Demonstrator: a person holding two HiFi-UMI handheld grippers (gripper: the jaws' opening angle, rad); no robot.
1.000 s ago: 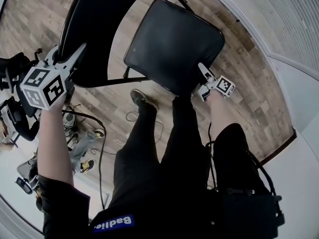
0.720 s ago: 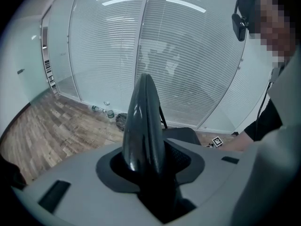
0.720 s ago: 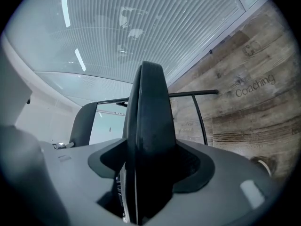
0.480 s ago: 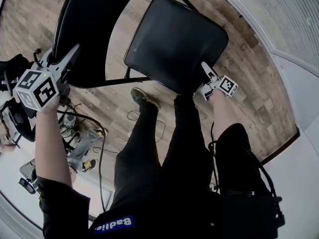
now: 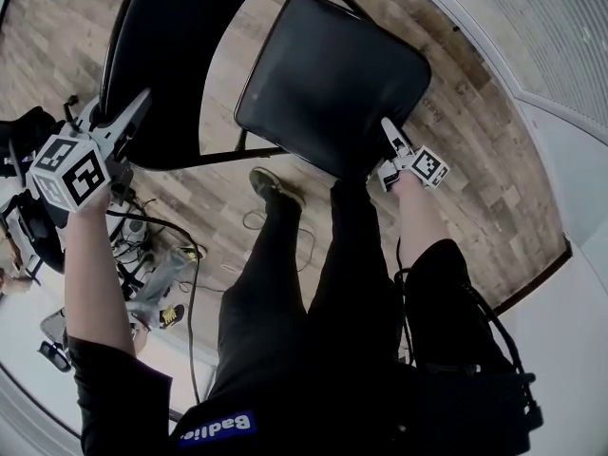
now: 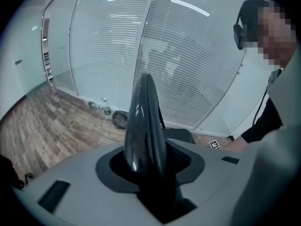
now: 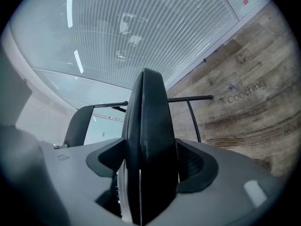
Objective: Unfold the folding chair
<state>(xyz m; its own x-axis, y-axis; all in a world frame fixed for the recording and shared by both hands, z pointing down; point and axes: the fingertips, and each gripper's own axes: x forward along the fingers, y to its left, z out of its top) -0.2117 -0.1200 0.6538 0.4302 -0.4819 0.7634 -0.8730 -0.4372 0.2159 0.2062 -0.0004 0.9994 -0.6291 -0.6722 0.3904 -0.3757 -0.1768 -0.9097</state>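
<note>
The black folding chair stands open below me on the wood floor. Its curved backrest (image 5: 180,55) is at the upper left and its padded seat (image 5: 328,79) is in the middle. My left gripper (image 5: 119,112) is shut on the backrest's side edge; in the left gripper view that edge (image 6: 143,121) rises between the jaws. My right gripper (image 5: 389,141) is at the seat's near right corner. Its jaws have just been opening, and the seat's edge (image 7: 148,140) stands between them, no longer squeezed.
My legs and a shoe (image 5: 271,188) stand just in front of the seat. Cables and gear (image 5: 142,245) lie on the floor at the left. A glass wall with blinds (image 6: 141,41) runs behind the chair, with bottles (image 6: 96,105) at its foot. The chair's frame tube (image 7: 188,99) shows past the seat.
Almost nothing has moved. Both grippers stay at the chair, the left one a touch further left in the picture. The chair keeps its place.
</note>
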